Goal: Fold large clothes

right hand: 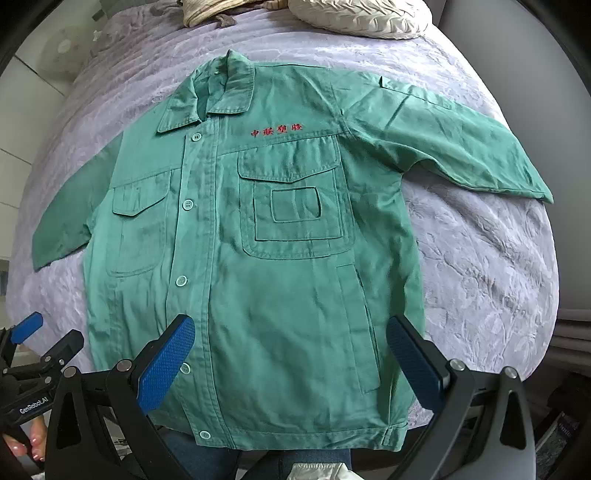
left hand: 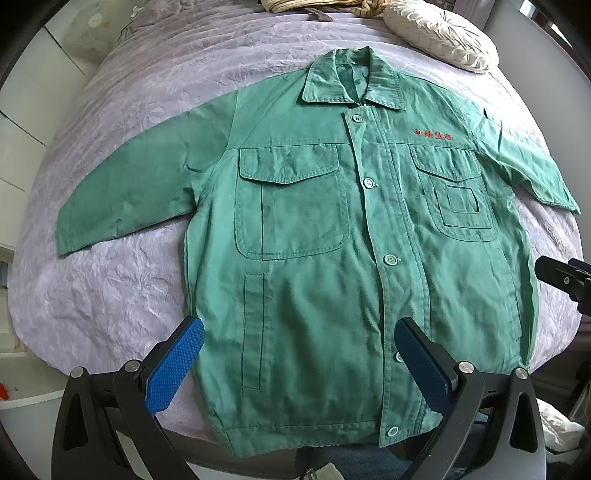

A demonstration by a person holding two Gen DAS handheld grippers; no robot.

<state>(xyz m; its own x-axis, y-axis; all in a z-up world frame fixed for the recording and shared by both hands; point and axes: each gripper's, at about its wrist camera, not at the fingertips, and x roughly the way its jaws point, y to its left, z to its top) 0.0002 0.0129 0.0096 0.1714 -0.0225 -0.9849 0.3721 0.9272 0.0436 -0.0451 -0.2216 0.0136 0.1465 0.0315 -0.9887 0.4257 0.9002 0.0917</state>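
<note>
The green work jacket (left hand: pixel 332 240) is spread flat, buttoned, across the centre of the bed (left hand: pixel 110 295), ready for folding. The left tool (left hand: pixel 299 362) and right tool (right hand: pixel 291 358) are held wide open above its hem, empty.

The red embroidered lettering (left hand: pixel 433 134) on the jacket (left hand: pixel 314 258) chest is too small and blurred to read in either view.

The cream cushion (left hand: pixel 439 35) at the far edge of the bed (left hand: pixel 110 295) is cut off by the upper picture edge in the right wrist view. The striped bundle (left hand: pixel 295 5) beside it is cropped in both views; its nature cannot be determined.

In the left wrist view, the right gripper appears only as a black part at the right edge; its fingers are out of frame.

The jacket hem overhangs the near edge of the bed, hiding that edge.

The white object (right hand: pixel 317 472) at the bottom edge is cropped and unidentifiable
</note>
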